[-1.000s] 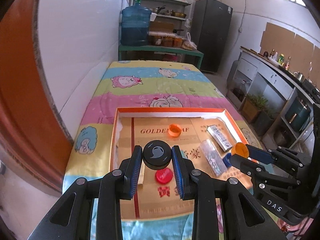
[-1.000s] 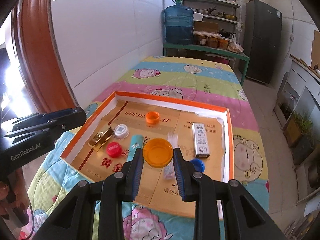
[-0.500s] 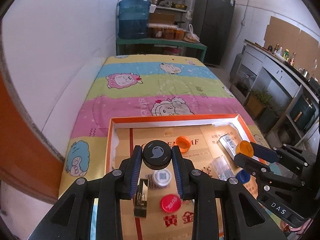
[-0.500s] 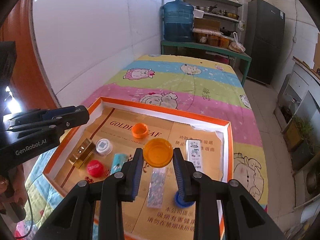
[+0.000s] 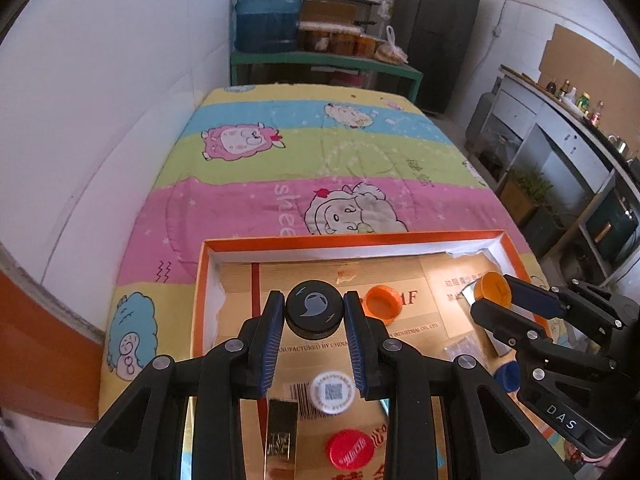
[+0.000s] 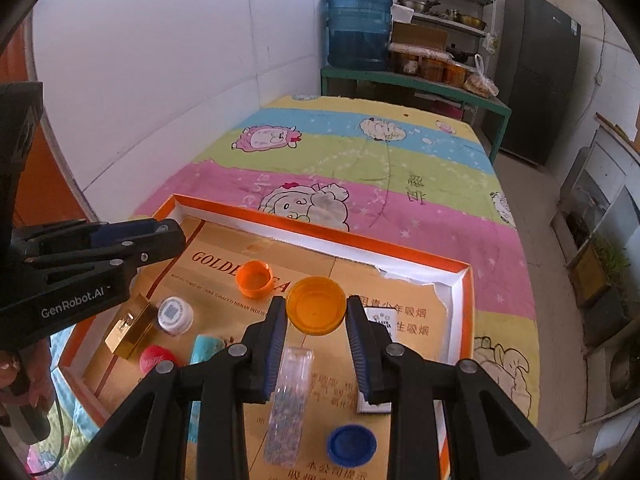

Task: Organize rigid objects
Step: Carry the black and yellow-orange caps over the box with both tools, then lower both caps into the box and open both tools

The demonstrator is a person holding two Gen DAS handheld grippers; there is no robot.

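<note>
My left gripper (image 5: pixel 314 314) is shut on a black round cap (image 5: pixel 314 310), held over the near-left part of an orange-rimmed shallow box (image 5: pixel 344 239). My right gripper (image 6: pixel 317 310) is shut on a wide orange lid (image 6: pixel 317 305) over the box's middle (image 6: pixel 320 236); it also shows in the left wrist view (image 5: pixel 494 290). In the box lie a small orange cap (image 6: pixel 254 278), a white cap with a code label (image 6: pixel 175 314), a red cap (image 6: pixel 157 359), a gold block (image 6: pixel 128 330), a blue cap (image 6: pixel 351 444), a clear glitter tube (image 6: pixel 290 400), a teal tube (image 6: pixel 204 354) and a white printed packet (image 6: pixel 380 318).
The box rests on a striped cartoon quilt (image 5: pixel 328 160) covering a bed beside a white wall. Past the bed stand a green bench with a blue water jug (image 6: pixel 359 32) and a dark fridge (image 6: pixel 536 68). A person's hand (image 6: pixel 16 376) holds the left tool.
Both grippers have moved forward over the box toward its far side, each still gripping its cap. The box contents now lie nearer to and under the fingers.
</note>
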